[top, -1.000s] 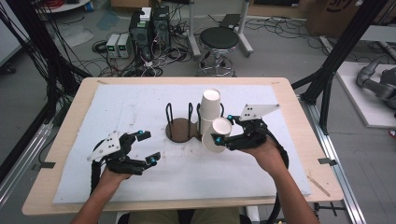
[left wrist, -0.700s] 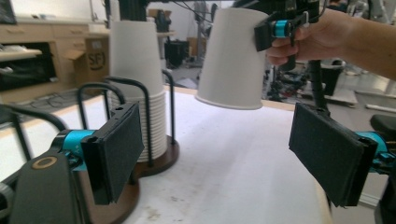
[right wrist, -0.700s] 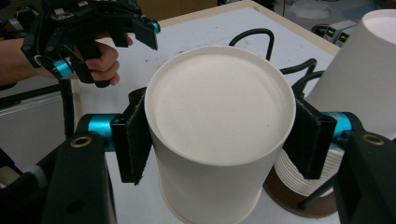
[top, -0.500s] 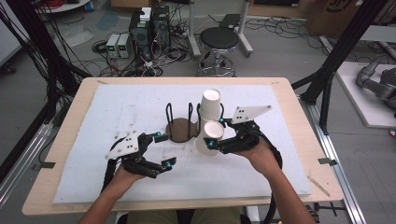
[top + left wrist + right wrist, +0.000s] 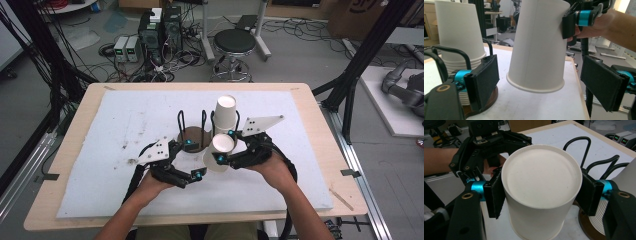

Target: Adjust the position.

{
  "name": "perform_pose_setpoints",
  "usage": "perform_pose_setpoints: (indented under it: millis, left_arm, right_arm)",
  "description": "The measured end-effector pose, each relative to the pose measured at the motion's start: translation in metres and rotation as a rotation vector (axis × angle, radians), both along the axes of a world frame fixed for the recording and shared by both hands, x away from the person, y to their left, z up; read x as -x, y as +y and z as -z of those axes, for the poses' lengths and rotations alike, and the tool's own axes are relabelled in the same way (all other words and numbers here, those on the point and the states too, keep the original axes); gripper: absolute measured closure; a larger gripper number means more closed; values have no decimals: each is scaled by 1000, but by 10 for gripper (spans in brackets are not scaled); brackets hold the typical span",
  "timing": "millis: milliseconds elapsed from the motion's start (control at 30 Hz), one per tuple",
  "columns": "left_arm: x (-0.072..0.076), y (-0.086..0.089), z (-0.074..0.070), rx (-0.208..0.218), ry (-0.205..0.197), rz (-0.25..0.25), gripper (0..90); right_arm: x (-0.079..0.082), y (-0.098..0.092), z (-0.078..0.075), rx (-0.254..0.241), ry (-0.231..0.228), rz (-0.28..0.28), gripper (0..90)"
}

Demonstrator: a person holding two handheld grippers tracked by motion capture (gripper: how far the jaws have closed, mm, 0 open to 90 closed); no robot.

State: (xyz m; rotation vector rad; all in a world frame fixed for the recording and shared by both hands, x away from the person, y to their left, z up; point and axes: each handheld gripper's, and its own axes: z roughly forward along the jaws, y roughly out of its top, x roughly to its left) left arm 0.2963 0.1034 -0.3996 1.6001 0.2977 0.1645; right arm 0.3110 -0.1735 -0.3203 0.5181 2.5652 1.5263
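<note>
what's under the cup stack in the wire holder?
The cup stack stands upside down on the holder's round brown base, within its black wire loops. Nested rims show at the stack's bottom. The stack covers the base beneath it and anything inside the cups.

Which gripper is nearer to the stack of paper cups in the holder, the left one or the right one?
Right. The right gripper, shut on a single cup, sits just in front of the stack of cups. The left gripper, open, is farther away, on the stack's left.

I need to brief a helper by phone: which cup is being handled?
On the white mat, find the wire cup rack at its middle. Just in front, the right gripper clamps one upside-down paper cup, tilted and off the mat, unlike the stack standing in the rack.
</note>
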Motion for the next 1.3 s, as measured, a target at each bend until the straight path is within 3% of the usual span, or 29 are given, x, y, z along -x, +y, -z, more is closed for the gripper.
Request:
perform_pose_setpoints:
  millis: [333,667,867,1300]
  left_arm:
    - [-6,-14,1,-2,-3,29,152]
    - [-7,-21,4,-16,5,55,155]
    - [-7,-22,4,-12,-11,61,214]
    - [-5,-22,2,-82,-22,40,284]
  right_arm:
    - [1,4,0,-11,12,-15,332]
    - [3,6,1,-54,30,-37,333]
    - [3,3,1,-83,43,-39,333]
    - [2,2,7,-84,56,-24,331]
